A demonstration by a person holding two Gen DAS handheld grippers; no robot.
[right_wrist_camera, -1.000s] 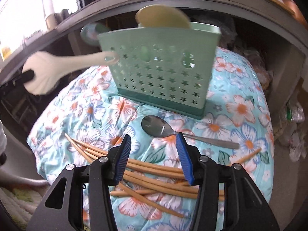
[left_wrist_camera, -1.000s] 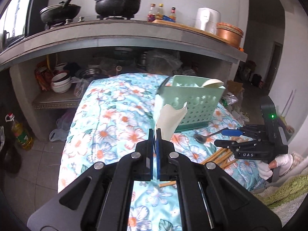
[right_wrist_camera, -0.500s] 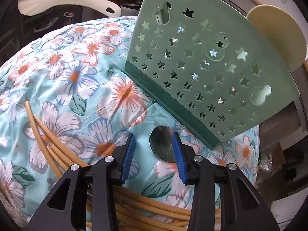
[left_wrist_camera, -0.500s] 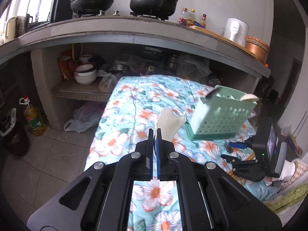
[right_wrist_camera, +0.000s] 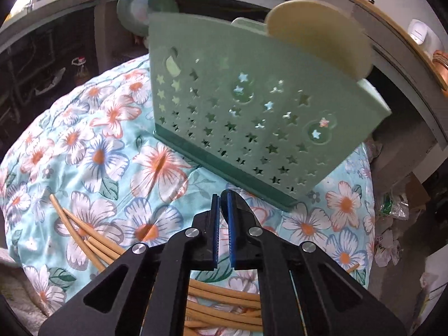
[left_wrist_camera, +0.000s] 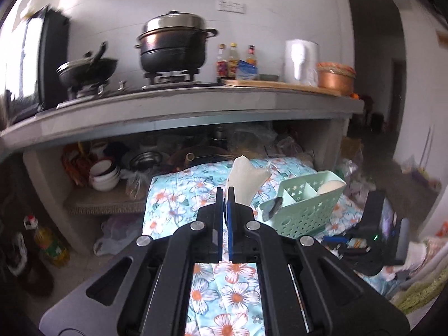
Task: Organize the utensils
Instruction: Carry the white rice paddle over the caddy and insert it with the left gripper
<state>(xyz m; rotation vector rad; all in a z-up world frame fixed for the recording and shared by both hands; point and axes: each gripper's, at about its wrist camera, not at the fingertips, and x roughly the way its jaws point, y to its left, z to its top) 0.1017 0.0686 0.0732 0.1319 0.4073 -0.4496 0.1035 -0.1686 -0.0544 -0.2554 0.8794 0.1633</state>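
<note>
My left gripper [left_wrist_camera: 225, 193] is shut on a cream plastic spatula [left_wrist_camera: 246, 179], held up in the air above the floral cloth [left_wrist_camera: 179, 198]. To its right stands the green star-punched utensil basket [left_wrist_camera: 302, 212]. In the right wrist view the basket [right_wrist_camera: 252, 112] stands just ahead, with a cream round utensil [right_wrist_camera: 319, 36] sticking out of it. My right gripper [right_wrist_camera: 223, 198] is low at the basket's foot. Its jaws are closing, and the pads pinch the bowl of a metal spoon [right_wrist_camera: 223, 205]. Several tan chopsticks [right_wrist_camera: 92, 238] lie loose on the cloth beneath.
A concrete counter at the back carries a black pot [left_wrist_camera: 173, 44], a wok [left_wrist_camera: 86, 68], bottles and a copper bowl [left_wrist_camera: 336, 75]. Stacked bowls [left_wrist_camera: 105, 173] sit on the shelf underneath. An oil bottle [left_wrist_camera: 53, 246] stands on the floor at left.
The left gripper has risen and drawn back from the basket with the spatula. The right gripper moved in over the spoon's bowl and its jaws closed from wide apart onto it.
</note>
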